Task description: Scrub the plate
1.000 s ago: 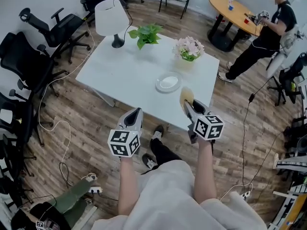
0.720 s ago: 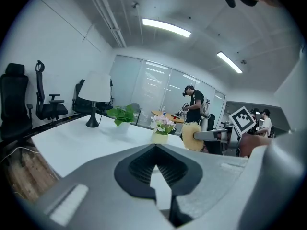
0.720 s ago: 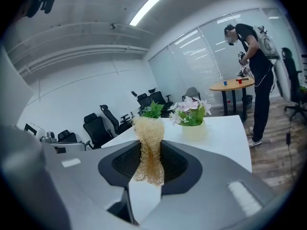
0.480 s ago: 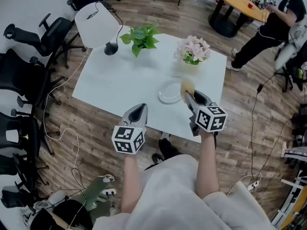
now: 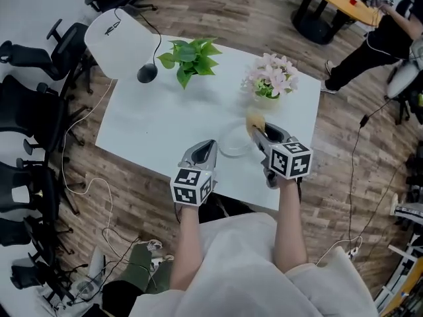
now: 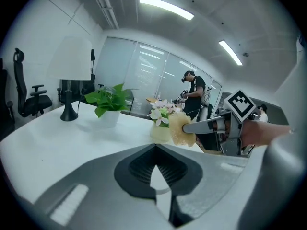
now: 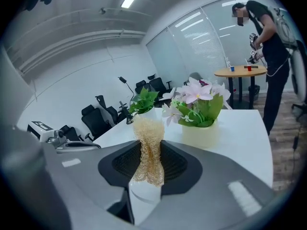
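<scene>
Two tools were held over the near edge of one white desk [image 5: 152,124]. The left tool [image 5: 206,144], jaws pressed together and empty, sat just left of the single pale plate [image 5: 232,145]. The right tool [image 5: 259,134] pinched one yellow mesh scrubber [image 5: 254,119] at the plate's right rim. Farther back stood two potted plants, pink flowers [image 5: 271,76] on the right and a leafy green plant [image 5: 187,53] left of them. One white lamp [image 5: 117,33] stood at the far left corner.

No text, numbers or brand marks you can read anywhere. Your left gripper [image 5: 209,144] and right gripper [image 5: 258,131] carry only black-and-white square marker patterns, no letters or digits.
</scene>
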{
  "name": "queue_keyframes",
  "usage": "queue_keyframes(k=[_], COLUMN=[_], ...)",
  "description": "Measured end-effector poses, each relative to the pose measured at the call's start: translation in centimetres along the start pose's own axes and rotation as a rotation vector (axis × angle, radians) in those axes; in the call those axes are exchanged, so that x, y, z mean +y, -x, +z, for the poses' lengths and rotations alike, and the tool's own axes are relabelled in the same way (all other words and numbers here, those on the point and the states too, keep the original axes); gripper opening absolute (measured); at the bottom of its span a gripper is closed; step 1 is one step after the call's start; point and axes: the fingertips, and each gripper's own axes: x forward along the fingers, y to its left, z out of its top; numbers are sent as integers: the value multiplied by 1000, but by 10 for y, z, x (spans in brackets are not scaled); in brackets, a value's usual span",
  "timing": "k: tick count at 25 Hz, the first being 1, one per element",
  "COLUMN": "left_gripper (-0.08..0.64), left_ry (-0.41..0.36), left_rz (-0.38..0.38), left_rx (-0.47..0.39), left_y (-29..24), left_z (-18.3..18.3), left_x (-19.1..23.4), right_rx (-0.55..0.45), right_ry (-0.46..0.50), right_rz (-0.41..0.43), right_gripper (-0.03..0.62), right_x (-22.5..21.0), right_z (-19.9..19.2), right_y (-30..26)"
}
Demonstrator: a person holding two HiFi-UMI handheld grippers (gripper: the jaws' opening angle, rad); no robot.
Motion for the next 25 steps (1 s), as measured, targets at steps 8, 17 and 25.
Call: queue_keyframes(k=[8, 17, 25], left_gripper=[0, 1, 2], left_ry=[13, -73, -220], left_rz=[-72, -221, -421], left_rx=[107, 286, 422], left_y=[-47, -84, -99], left_z=[-32, -63, -79], left_x=[-5, 6, 15], right_rx=[156, 297, 313], right_ry=[-38, -78, -162], right_rz=[-13, -3, -82], right_gripper=[141, 141, 141], right_x=[-14, -3, -2], right_z=[-31, -62, -74], right_y=[-35, -58, -67])
